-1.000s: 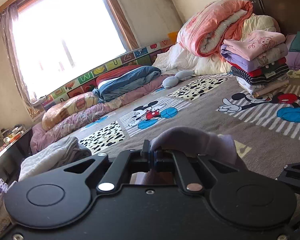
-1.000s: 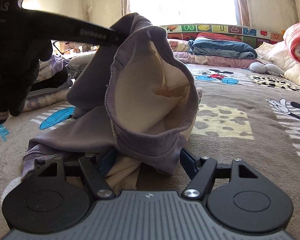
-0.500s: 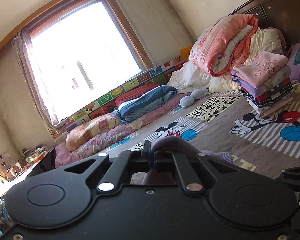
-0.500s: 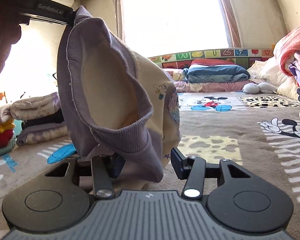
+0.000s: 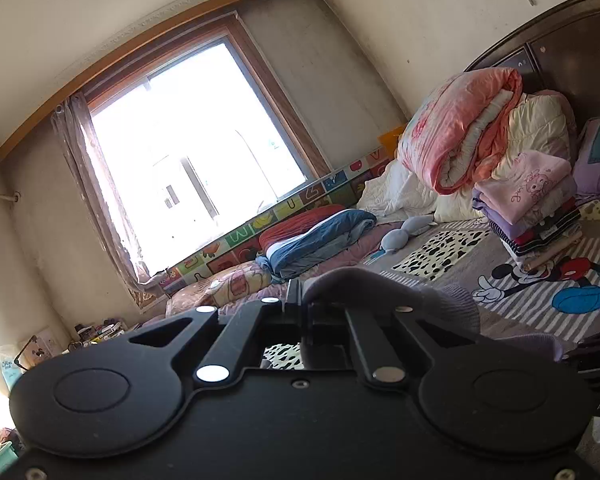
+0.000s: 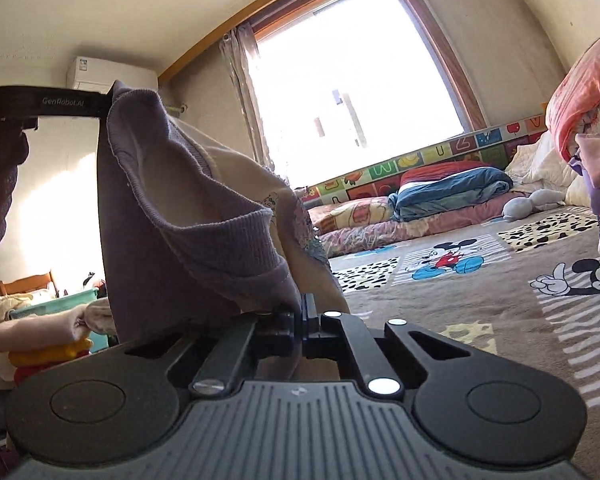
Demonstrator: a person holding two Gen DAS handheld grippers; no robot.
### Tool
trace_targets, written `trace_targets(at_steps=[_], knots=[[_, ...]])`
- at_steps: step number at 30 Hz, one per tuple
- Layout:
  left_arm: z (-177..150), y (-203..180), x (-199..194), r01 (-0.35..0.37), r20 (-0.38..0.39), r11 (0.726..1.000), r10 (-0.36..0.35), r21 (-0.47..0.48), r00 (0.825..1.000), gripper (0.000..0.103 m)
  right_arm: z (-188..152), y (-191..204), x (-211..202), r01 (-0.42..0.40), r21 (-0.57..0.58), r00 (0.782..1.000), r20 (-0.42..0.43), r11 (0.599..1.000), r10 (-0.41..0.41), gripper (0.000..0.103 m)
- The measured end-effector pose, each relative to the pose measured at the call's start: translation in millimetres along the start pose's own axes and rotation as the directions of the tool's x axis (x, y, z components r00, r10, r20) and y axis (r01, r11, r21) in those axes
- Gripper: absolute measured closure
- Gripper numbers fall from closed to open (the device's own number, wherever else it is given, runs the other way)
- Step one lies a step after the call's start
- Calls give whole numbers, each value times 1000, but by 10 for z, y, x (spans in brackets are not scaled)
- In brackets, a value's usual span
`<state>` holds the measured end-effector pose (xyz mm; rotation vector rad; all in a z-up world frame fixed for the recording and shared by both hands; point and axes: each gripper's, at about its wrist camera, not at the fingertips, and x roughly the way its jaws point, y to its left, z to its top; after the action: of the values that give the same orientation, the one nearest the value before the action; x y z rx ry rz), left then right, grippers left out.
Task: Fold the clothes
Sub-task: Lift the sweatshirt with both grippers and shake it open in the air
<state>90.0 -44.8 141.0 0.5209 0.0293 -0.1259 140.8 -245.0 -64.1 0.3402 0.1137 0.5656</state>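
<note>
Since a second earlier both hands had risen off the bed, and the right tongs (image 6: 300, 314), which had stood wide around the ribbed hem, had snapped together on it. At lower centre of the right view their jaws were clamped on a fold of the purple sweatshirt (image 6: 188, 216), hem and cream lining bunched just above the pads. The left tongs (image 5: 298, 304) were pressed together on another part of that garment, the purple cloth humped over their tips at lower centre of the left view; in the right view the same tongs reached in from the upper left edge, pinching the rim. So the sweatshirt hung slung between the two grips, clear of the cartoon bedspread (image 6: 500, 292), with its opening gaping toward the window (image 6: 352, 80).

What worried me was the right-hand hold: it looked like a shallow pinch on thick, doubled rib, and a sharp tug to spread the garment could pull it free, I judged. The two grips also seemed close together on one rim, so it might sag twisted rather than flat. A stack of folded clothes (image 5: 528, 208) stood at the right edge, near enough for a swinging sleeve to topple.
</note>
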Motion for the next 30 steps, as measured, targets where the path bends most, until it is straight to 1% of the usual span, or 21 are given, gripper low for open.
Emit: trace_targets(at_steps=[4,8,16,18,21,25,30], knots=[[63,67,-244,-4,35,1000,5,-27,999,101,238,45,-289,9,-9,998,68,1000,-9,98],[128,115,-465,7,72,998,-3,-62,997,101,525,93,-574,21,-29,990,140,999,-16,98],[268,189,-963,53,161,988,-29,-144,987,101,1105,279,-1087,5,-102,969,246,995,20,99],[304,208,-1105,72,179,984,-42,-165,983,101,1209,327,-1200,6,-129,964,263,992,29,99],[319,205,-1285,72,190,982,-39,-172,981,101,1327,424,-1414,9,-159,954,297,987,39,99],[288,239,-1502,84,184,974,-45,-209,982,101,1441,539,-1671,-5,-187,948,310,982,64,99],[148,175,-1769,118,176,958,-73,-261,982,101,1467,639,-1928,-19,-222,955,284,975,83,99]])
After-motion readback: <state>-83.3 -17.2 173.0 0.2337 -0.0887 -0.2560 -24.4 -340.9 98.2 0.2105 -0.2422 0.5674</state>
